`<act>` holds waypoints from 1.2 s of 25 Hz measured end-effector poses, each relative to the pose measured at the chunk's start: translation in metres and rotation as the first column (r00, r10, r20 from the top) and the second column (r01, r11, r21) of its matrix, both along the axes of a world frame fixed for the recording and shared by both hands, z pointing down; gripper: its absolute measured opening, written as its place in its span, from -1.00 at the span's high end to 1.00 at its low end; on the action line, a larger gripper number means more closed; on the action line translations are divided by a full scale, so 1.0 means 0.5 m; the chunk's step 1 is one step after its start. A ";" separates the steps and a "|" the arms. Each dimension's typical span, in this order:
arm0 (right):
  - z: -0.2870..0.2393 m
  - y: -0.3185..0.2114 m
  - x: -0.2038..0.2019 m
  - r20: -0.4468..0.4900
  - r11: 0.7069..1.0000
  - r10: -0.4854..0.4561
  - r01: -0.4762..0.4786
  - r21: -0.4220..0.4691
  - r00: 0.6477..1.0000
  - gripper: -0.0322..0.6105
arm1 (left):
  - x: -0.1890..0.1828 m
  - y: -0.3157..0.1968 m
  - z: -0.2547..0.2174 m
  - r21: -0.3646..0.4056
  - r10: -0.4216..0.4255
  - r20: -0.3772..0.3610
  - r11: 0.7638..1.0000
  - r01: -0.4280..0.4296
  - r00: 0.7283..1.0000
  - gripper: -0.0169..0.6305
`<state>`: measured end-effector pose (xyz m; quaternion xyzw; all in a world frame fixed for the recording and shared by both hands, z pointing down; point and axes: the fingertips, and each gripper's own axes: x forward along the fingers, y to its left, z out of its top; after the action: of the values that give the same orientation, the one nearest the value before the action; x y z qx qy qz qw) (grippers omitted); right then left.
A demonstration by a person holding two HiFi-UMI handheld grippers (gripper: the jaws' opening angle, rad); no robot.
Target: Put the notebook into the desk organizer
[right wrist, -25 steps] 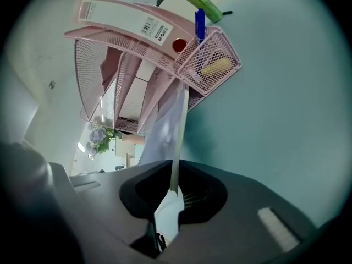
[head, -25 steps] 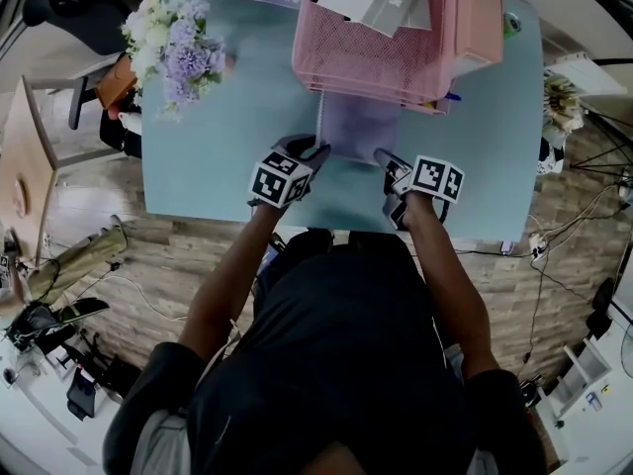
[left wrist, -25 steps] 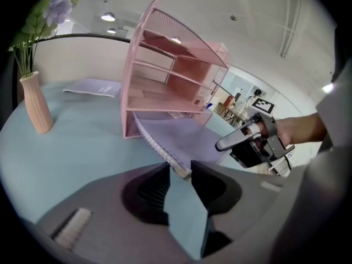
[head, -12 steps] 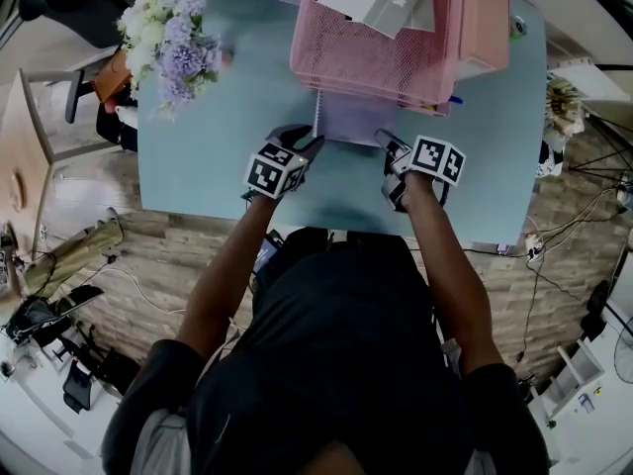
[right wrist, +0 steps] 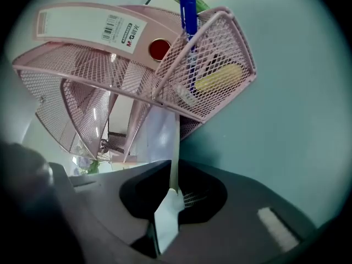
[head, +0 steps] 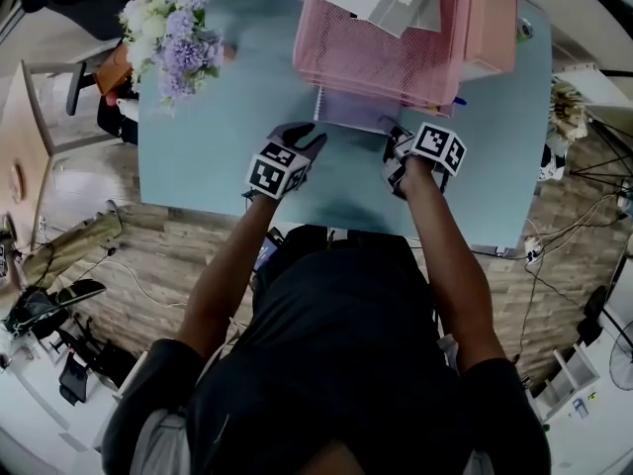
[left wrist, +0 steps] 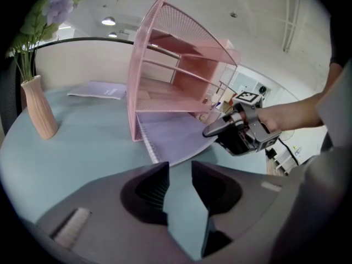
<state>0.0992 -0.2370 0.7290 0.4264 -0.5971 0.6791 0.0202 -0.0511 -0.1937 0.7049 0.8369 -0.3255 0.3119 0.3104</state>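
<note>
Desk organizer (head: 396, 57) of pink mesh has the purple notebook (head: 348, 111) partway in its bottom tier. Thin and probably floppy, it's best pinched at its outer edge, where the right gripper (head: 394, 141) clamps it; left gripper (head: 311, 139), slightly parted, hovers empty beside.

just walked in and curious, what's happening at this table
A person works at the table with a gripper in each hand. The right gripper is shut on the near edge of a purple notebook that lies partway into the bottom of the pink desk organizer. The left gripper sits beside the notebook's spiral corner, jaws slightly apart and empty.
</note>
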 end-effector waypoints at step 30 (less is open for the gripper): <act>-0.052 -0.019 0.028 -0.201 0.988 -0.020 0.050 0.146 0.979 0.41 | -0.111 0.073 -0.092 0.090 -0.070 -0.004 0.993 0.070 0.998 0.38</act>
<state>0.1131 -0.2466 0.7032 0.4820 -0.6489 0.5857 0.0599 -0.1064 -0.1573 0.6592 0.8382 -0.3683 0.2856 0.2833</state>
